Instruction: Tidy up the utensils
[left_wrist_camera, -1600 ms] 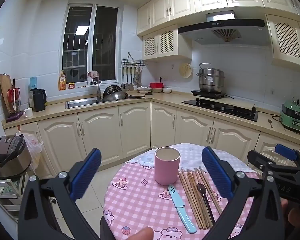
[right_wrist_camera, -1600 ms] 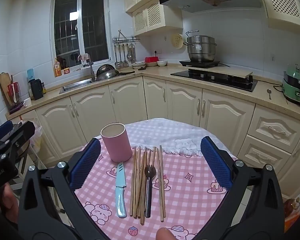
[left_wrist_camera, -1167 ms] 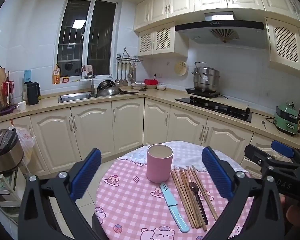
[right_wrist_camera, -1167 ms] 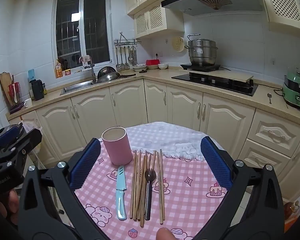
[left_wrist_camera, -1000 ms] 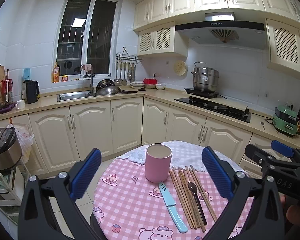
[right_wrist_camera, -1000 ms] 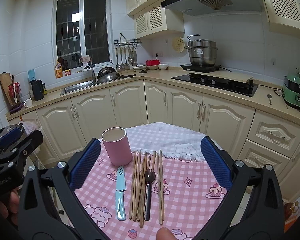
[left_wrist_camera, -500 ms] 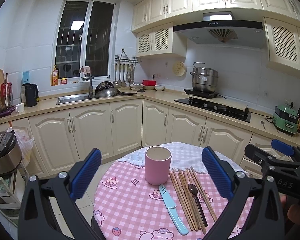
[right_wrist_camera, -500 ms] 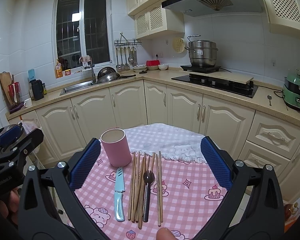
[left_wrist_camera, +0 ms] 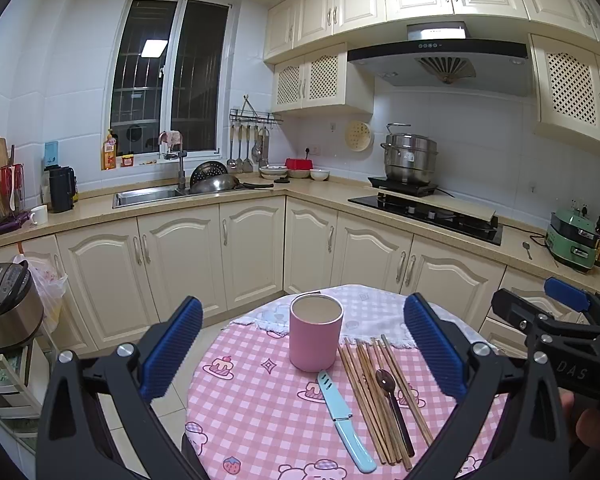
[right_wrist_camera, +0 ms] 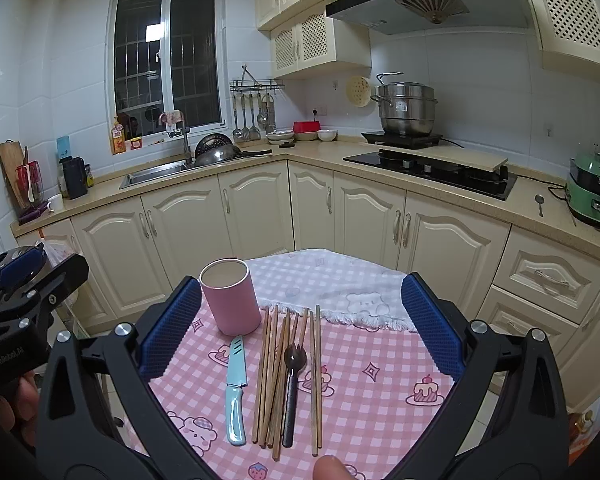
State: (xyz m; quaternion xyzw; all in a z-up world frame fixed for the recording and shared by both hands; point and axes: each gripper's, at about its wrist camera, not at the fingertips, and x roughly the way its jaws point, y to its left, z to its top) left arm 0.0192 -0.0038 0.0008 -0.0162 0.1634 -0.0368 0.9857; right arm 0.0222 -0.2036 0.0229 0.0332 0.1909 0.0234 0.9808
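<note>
A pink cylindrical holder stands upright and empty on a round table with a pink checked cloth. Right of it lie a light-blue knife, several wooden chopsticks and a dark spork. My left gripper is open and empty, held above the table's near edge. My right gripper is open and empty, above the utensils. Each gripper shows at the edge of the other's view.
A white fringed cloth covers the table's far part. Cream cabinets and a counter with sink and hob run behind. A rice cooker stands on a low rack at the left.
Both grippers have drifted slightly; the table and utensils shifted a little in view. Both stay open and empty. Nothing on the table has moved.
</note>
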